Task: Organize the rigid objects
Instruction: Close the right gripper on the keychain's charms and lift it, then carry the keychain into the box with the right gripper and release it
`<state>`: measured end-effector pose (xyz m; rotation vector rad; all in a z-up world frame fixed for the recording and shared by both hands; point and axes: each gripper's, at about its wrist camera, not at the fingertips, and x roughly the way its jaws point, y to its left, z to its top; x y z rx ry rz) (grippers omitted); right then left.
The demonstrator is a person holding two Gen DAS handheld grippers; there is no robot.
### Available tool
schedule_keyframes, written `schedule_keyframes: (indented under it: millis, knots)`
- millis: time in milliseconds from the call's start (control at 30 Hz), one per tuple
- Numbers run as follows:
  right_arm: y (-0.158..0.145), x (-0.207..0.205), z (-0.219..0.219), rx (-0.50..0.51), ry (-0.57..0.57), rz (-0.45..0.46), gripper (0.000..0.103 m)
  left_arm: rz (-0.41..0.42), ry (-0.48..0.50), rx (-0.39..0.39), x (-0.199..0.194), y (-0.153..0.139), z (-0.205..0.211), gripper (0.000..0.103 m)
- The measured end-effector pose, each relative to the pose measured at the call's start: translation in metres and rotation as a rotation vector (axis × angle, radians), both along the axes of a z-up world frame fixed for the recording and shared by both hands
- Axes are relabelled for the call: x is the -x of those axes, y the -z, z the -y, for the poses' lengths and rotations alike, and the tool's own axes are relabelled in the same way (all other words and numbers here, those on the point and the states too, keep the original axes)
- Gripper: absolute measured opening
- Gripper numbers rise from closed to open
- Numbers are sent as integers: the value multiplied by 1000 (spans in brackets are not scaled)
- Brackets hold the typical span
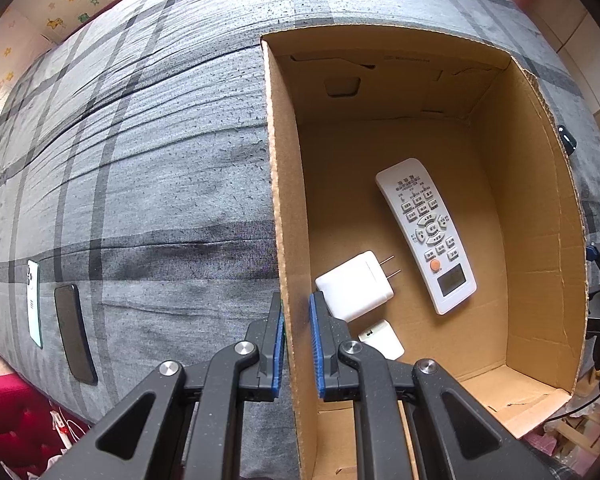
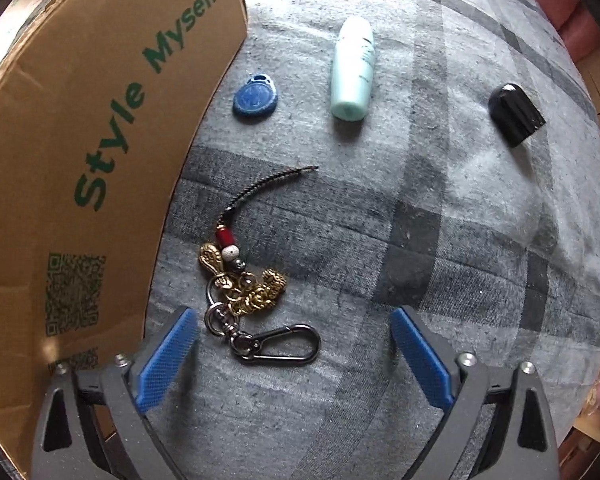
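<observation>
On the grey plaid bed cover (image 1: 148, 184), seen from the left wrist view, a pale green phone (image 1: 34, 304) and a black phone (image 1: 75, 334) are laid side by side at the far left. Further right, the left gripper (image 1: 296, 344) is closed on the left wall of the open cardboard box (image 1: 284, 200), its jaws pinching the wall edge between the blue pads. Inside the box a white plug charger (image 1: 354, 286), a smaller white adapter (image 1: 382, 339) and a white remote control (image 1: 428, 232) are lying on the floor of the box, close together but apart.

In the right wrist view the box's outer side, printed "Style Myself", is seen at the left. Just beside it a keychain (image 2: 252, 292) with brass charms and a black carabiner is spread on the cover. The right gripper (image 2: 294, 356) is held over it with the jaws wide apart and nothing gripped; the carabiner end is lying between them. Beyond, a blue tag (image 2: 255, 98), a mint bottle (image 2: 352, 70) and a black cap (image 2: 516, 114) are set well apart
</observation>
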<state>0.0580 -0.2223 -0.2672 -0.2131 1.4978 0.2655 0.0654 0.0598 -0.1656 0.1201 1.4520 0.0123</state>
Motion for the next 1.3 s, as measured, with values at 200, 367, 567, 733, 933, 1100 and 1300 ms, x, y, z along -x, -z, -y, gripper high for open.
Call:
schedule_keyframes:
  millis: [200,367,567,733,933,1100,1300]
  knots:
    - [12,-10,-14,-6,4,-21,87,-2,-2,-1,0,0,-1,12]
    - [17,-23,-8,-22,61,-28,58,-3,-1,-4,-1,0,0,12]
    - [15,-34,-7,-21,69,-52,19,-4,-2,-4,0,1,1,12]
    - [6,-38,-3,-22,101,-42,9,-2,5,-6,0,0,2,12]
    - [-4,-37,4,-28,133,-29,8,1,12,-7,1,-2,3,12]
    - [-21,-30,18,-40,155,-9,7,2,18,-7,1,-2,3,12]
    - [-57,-21,23,-50,172,16,7,2,22,-9,1,-1,3,12]
